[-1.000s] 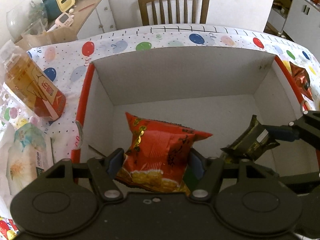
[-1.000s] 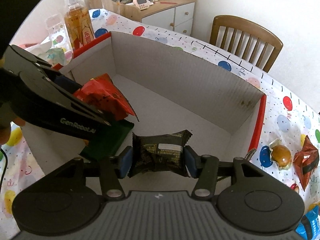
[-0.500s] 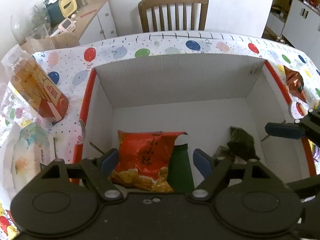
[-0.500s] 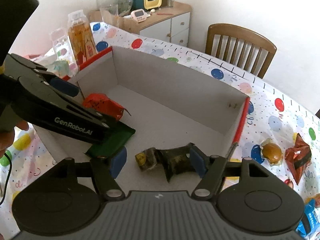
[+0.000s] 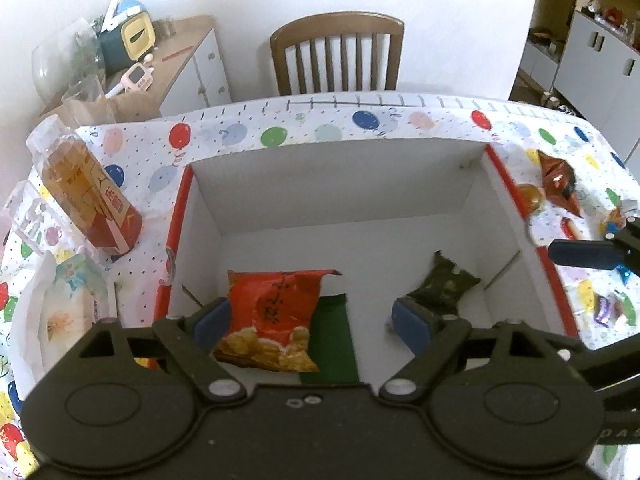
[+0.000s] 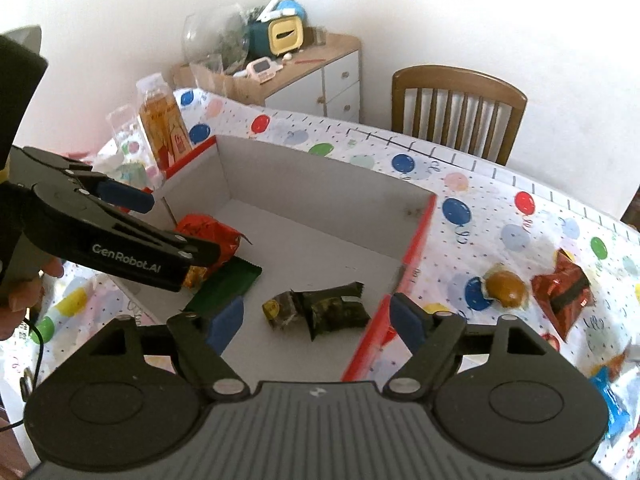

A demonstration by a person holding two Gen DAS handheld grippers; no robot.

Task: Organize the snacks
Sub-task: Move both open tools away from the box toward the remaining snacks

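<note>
Now both grippers are spread wide and hold nothing: the left gripper (image 5: 312,322) hangs over the near wall of the cardboard box (image 5: 332,184), and the right gripper (image 6: 316,318) sits across its red right edge. Inside, the red chip bag (image 5: 272,316) lies on a green packet (image 5: 330,340) by the left wall, and the dark snack pack (image 6: 320,308) lies by the right wall, with bare white floor between them and behind. A second ago each gripper pinched its snack; both have let go since.
</note>
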